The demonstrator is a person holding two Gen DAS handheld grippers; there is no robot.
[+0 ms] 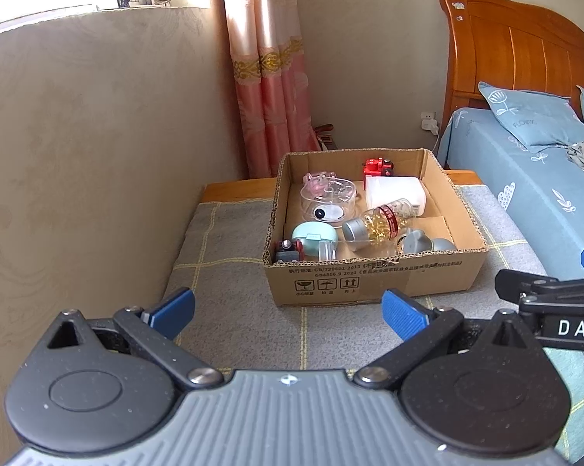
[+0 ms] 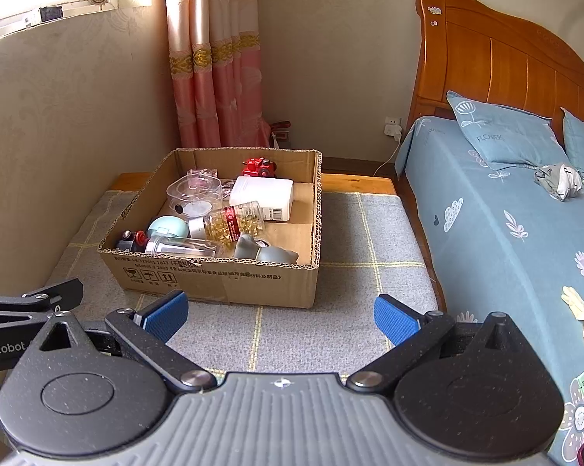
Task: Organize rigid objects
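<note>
Cardboard box (image 1: 373, 281) beyond wide-open, empty claws (image 1: 288, 312)

Rough corrugated cardboard forms the box (image 1: 373, 279), which sits on a matt woven grey mat (image 1: 229, 240) and holds a glossy clear plastic bottle (image 1: 385, 219) with a brushed metal cap, while the far headboard (image 2: 505, 62) is polished wood and the curtain (image 2: 214, 58) satiny cloth
</note>
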